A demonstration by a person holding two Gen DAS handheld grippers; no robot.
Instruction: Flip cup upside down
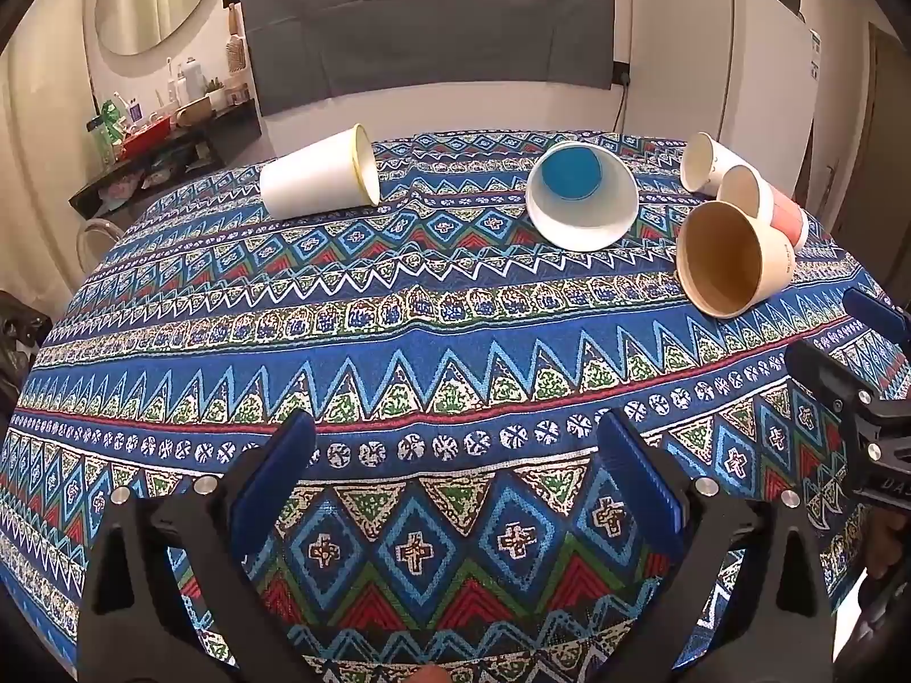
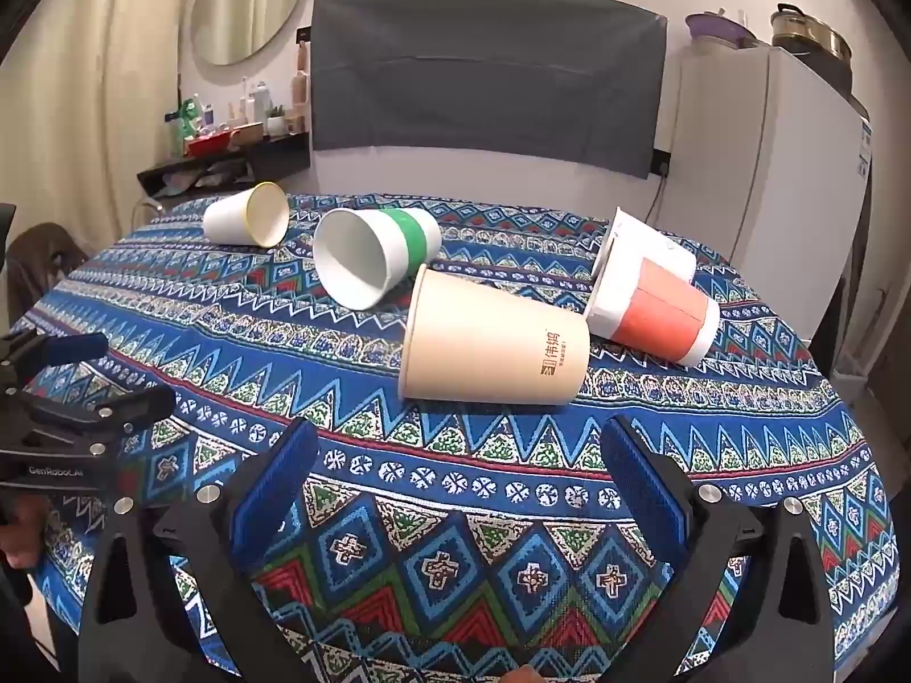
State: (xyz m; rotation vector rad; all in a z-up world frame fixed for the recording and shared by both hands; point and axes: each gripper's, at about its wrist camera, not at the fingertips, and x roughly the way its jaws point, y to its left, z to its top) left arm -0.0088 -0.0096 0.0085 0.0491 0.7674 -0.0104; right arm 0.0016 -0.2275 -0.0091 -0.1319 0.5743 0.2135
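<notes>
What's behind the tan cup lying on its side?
Just behind the tan cup lies a cup with an orange band, also on its side, and past that a white cup. The tan cup hides part of the orange-banded cup's rim.

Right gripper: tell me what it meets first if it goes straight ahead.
Probably the tan paper cup lying on its side, ahead of the open right gripper; only patterned tablecloth lies between. Depth is uncertain.

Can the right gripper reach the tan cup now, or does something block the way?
Probably yes. The right gripper has its jaws open, and only bare tablecloth lies between it and the tan cup, lying on its side.
</notes>
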